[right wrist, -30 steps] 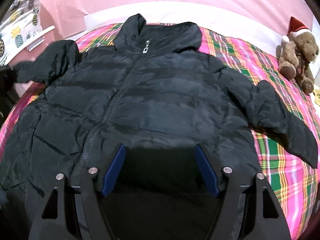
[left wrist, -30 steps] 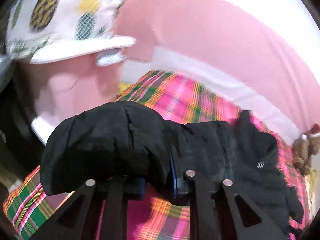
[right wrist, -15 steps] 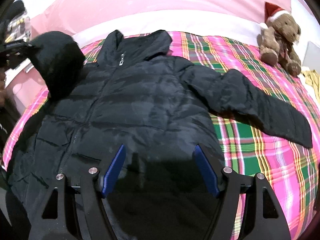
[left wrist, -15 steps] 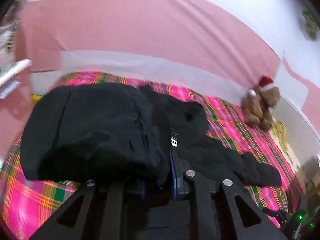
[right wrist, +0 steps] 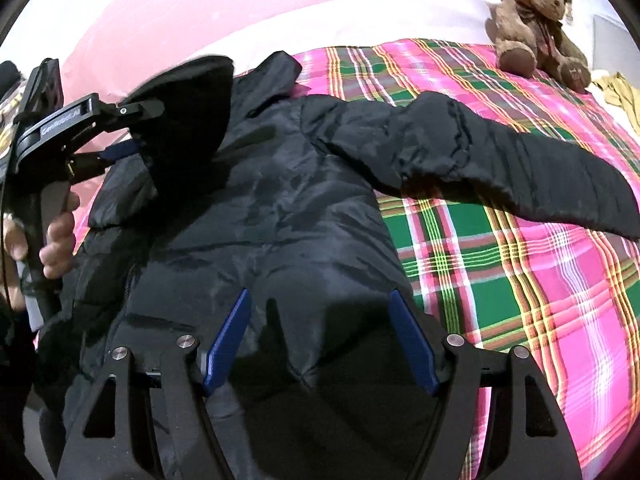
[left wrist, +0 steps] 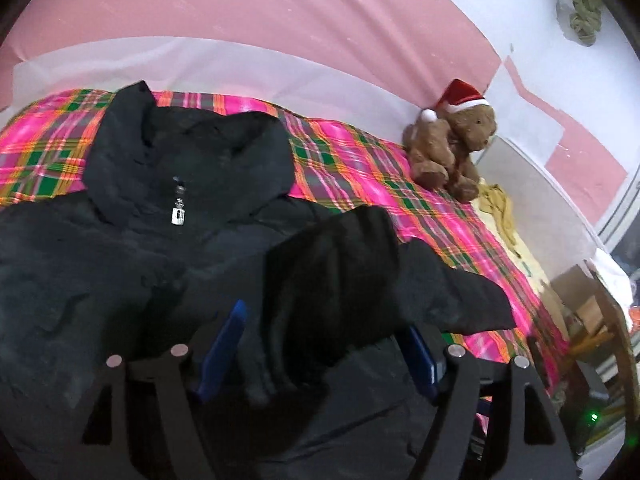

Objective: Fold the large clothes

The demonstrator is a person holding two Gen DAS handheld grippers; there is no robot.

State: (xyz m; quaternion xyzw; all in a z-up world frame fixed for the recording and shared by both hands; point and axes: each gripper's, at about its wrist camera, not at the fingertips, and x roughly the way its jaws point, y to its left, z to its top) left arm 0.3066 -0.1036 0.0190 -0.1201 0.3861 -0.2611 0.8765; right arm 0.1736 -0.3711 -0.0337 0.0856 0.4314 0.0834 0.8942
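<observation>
A black puffer jacket [left wrist: 120, 264] lies front up on a pink plaid bedspread [left wrist: 360, 160], zipper pull [left wrist: 178, 212] near the collar. My left gripper [left wrist: 320, 344] is open, and the jacket's left sleeve [left wrist: 332, 280] lies loose between its blue pads [left wrist: 222, 344], folded over the chest. In the right wrist view the left gripper [right wrist: 120, 132] shows at the left with the sleeve end [right wrist: 188, 120] draped on it. My right gripper [right wrist: 320, 340] is open and empty above the jacket's lower body [right wrist: 280, 220]. The other sleeve [right wrist: 500, 168] stretches right across the bedspread [right wrist: 520, 280].
A brown teddy bear with a Santa hat [left wrist: 452, 144] sits at the bed's far right corner against the pink wall [left wrist: 280, 20]; it also shows in the right wrist view [right wrist: 536, 20]. A yellow cloth [left wrist: 496, 208] lies beside it. Wooden furniture [left wrist: 600, 320] stands right of the bed.
My left gripper swung right across the jacket carrying the sleeve, then opened; the sleeve now lies loose between its pads. My right gripper stayed open and drifted over the jacket's lower part.
</observation>
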